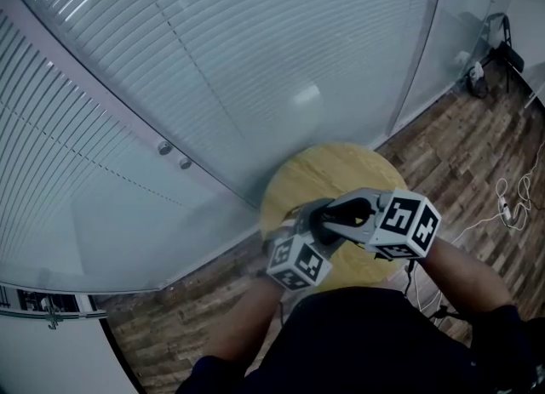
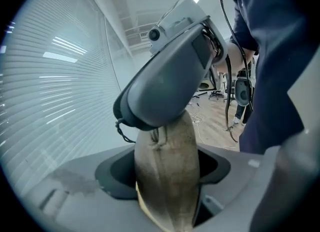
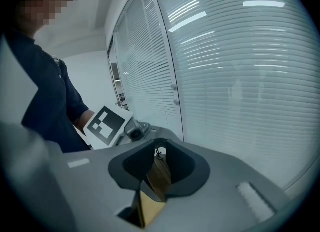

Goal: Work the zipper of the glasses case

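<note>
Left gripper [image 2: 165, 173] clamps the glasses case [image 2: 167, 201] wide; right gripper [image 3: 157, 173] pinches its top end, contact partly hidden.

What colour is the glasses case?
The glasses case is plain olive-brown. It shows best in the left gripper view.

The glasses case [image 2: 167, 191], between the jaws of the left gripper [image 2: 167, 166]: plain dull tan-brown. That unit and the right gripper [image 3: 156, 176] are grey, each cube [image 1: 410, 224] carrying black-and-white square markers. Beneath them the table [image 1: 315, 171] is yellow wood; the floor [image 1: 460, 154] beyond shows a brown plank pattern.
</note>
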### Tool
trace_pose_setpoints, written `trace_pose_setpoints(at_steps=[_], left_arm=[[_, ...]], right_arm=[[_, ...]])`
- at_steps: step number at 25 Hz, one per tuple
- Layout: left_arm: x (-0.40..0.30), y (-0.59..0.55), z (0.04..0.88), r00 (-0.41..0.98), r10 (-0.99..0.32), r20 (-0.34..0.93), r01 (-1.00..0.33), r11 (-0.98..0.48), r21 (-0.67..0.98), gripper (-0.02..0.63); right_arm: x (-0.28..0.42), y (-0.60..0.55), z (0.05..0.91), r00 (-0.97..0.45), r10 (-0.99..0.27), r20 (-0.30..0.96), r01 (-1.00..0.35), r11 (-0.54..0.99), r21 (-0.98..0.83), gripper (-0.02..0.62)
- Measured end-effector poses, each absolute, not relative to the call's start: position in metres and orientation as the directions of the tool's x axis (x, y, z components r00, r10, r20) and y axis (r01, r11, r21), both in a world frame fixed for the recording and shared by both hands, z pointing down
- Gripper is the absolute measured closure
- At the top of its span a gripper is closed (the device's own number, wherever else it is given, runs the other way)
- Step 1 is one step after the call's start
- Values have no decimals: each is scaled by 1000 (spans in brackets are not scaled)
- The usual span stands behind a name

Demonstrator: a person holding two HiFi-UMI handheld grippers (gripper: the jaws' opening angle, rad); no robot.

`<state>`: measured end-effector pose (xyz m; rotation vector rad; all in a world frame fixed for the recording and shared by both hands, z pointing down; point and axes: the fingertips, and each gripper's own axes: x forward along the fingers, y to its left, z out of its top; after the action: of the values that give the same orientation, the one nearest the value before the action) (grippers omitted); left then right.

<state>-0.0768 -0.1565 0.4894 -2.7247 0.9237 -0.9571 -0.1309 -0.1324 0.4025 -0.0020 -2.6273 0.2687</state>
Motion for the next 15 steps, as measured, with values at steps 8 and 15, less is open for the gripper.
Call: trace_pose_setpoints(at_steps=[8, 15], left_arm=[[-80, -150, 488, 617, -572, 540, -496, -816, -297, 288], [-57, -149, 445, 753, -501, 427, -480, -862, -165, 296]], right_arm=[[-125, -131, 392, -925, 34, 378, -55, 973, -222, 577], [-101, -136, 355, -992, 39, 118, 10, 972, -237, 580]])
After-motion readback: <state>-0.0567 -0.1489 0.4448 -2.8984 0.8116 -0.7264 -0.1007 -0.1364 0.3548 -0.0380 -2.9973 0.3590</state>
